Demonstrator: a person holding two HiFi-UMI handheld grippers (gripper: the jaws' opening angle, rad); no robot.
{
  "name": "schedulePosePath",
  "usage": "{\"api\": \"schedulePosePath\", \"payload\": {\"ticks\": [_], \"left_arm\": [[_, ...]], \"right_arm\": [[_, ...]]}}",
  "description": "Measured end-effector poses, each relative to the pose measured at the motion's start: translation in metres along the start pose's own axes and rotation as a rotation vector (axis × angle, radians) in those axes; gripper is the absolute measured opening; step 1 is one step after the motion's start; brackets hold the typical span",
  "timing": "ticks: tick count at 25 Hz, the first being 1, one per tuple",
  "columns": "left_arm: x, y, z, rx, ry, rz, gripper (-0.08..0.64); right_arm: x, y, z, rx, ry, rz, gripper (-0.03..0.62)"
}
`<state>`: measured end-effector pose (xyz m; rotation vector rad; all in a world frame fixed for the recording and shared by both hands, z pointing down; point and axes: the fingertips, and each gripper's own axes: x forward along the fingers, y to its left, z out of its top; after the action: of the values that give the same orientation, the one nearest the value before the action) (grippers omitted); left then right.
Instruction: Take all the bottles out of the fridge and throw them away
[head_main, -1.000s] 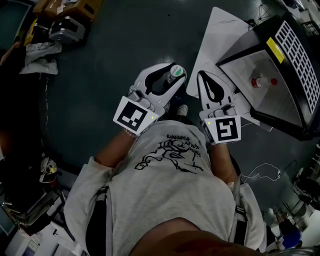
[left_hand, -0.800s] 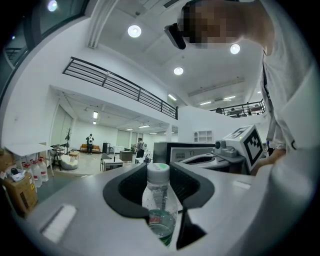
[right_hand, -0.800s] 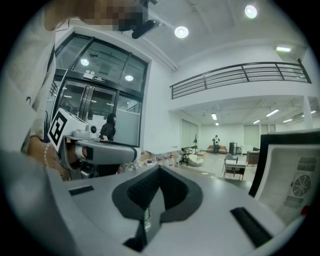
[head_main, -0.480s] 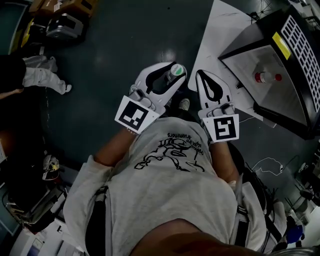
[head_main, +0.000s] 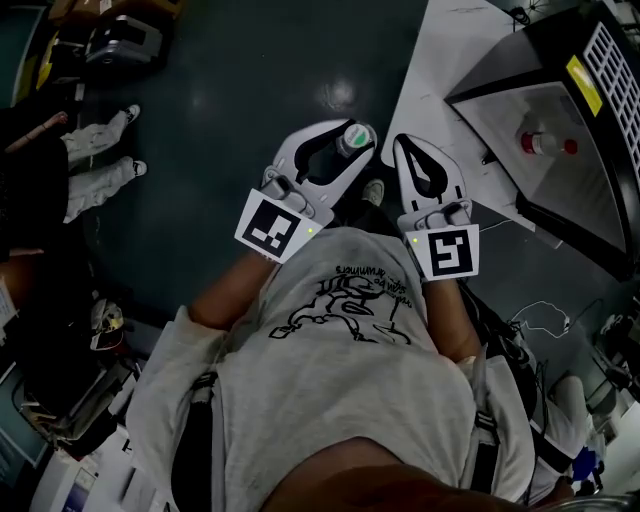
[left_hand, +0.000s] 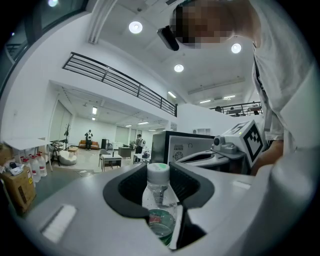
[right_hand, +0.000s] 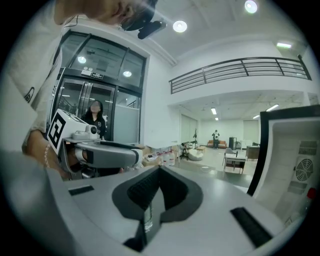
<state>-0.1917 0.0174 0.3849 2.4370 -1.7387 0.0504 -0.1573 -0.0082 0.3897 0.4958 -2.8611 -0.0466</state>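
Holds both forearms bent at the elbows in front of the chest, wrists straight, the two grippers side by side and pointing away from the body, about level. Turns each marker cube up toward the head, one at the back of each gripper.

Clamps the left gripper (head_main: 353, 140) on a small clear bottle (left_hand: 159, 200) with a pale green cap. Grips it upright between the black pads, with the cap above the jaws and the green label low between them. Carries that bottle over the dark floor (head_main: 220, 90), left of the black fridge (head_main: 560, 215) and well apart from it.

Presses the jaws of the right gripper (head_main: 407, 146) together, tip against tip, with nothing clearly gripped. Points it toward the near edge of the white sheet (head_main: 440, 70) under the fridge.

Leaves a second bottle (head_main: 545, 143), red-capped, lying on its side on the grey surface inside the fridge, at far right.
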Motion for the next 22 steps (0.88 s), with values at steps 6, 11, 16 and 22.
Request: {"api": "schedulePosePath", "payload": {"ticks": [6,11,16,22], "left_arm": [[0.002,0.003,-0.022,-0.012,0.020,0.001,0.144],[0.002,0.007,-0.035,-0.016,0.037,0.007,0.144],[0.002,0.009,-0.050,-0.028,0.054,0.012,0.144],[0.005,0.009,-0.070,-0.025,0.062,0.013,0.144]], "right_arm": [[0.006,0.002,-0.020,0.003,0.021,0.000,0.008],[0.010,0.004,-0.036,0.012,0.041,0.001,0.008],[0.012,0.008,-0.054,0.033,0.069,0.003,0.008],[0.014,0.011,-0.076,0.048,0.088,0.005,0.009]]}}
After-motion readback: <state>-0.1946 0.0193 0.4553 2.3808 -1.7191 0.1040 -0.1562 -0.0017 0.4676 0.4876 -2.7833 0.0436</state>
